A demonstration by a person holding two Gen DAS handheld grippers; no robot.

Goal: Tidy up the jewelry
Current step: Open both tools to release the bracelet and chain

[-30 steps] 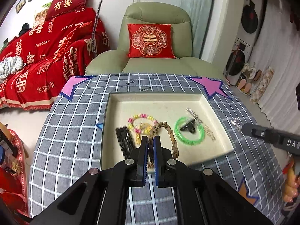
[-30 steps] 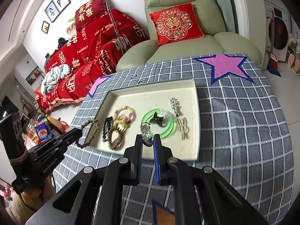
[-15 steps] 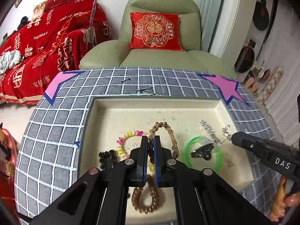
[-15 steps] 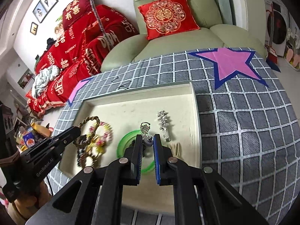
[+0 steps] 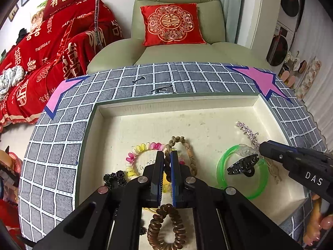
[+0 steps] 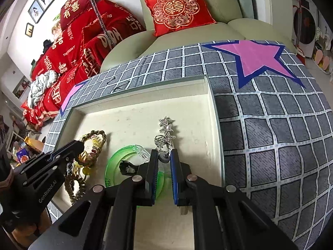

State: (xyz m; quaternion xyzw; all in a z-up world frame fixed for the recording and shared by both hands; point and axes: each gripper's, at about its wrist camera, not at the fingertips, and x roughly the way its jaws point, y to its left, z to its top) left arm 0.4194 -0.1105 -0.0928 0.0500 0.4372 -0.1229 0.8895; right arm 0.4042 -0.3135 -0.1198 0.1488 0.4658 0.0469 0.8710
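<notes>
A cream tray (image 5: 174,102) lies on the checked cloth. My left gripper (image 5: 167,156) is shut on a brown braided bracelet (image 5: 188,145), low over the tray's middle, above a pink-yellow coil band (image 5: 141,148). My right gripper (image 6: 163,156) is shut on a small silver earring (image 6: 163,158) by its grey stopper, just above the tray near a silver star clip (image 6: 166,129) and a green bangle (image 6: 122,154). The right gripper also shows in the left wrist view (image 5: 262,149), over the green bangle (image 5: 260,189) and black claw clip (image 5: 242,165).
A brown coil hair tie (image 5: 164,229) and a black beaded clip (image 5: 114,178) lie near the tray's front. Two dark hairpins (image 5: 162,89) lie on the cloth behind the tray. A green armchair (image 5: 179,48) stands beyond the table.
Both grippers moved forward and down into the tray, each keeping its item. The bracelet and earring now hang close to the tray floor.
</notes>
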